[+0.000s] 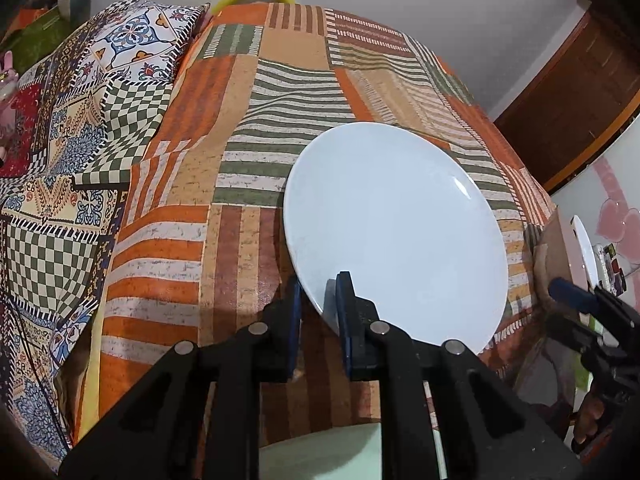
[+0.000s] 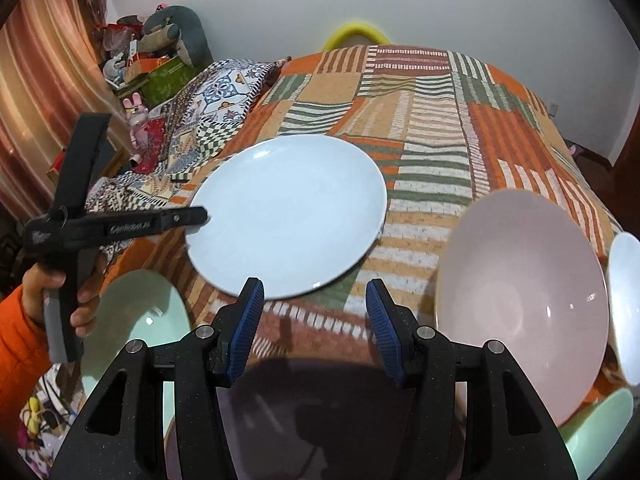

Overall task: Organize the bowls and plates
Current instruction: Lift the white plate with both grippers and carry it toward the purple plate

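Nearest the right wrist camera, the right gripper (image 2: 314, 320) stands with its 2 blue pads (image 2: 250, 326) spread and nothing between them, over the striped bedspread (image 2: 432, 128), flanked by a pale green bowl (image 2: 136, 320) on its left and a pink bowl (image 2: 520, 304) on its right. Just beyond, the left gripper (image 1: 320, 320) pinches the near rim of the pale blue plate (image 1: 396, 236), holding it tilted above the bedspread. Farther back lies a patterned pillow (image 2: 224, 92) against the white wall (image 2: 248, 4).
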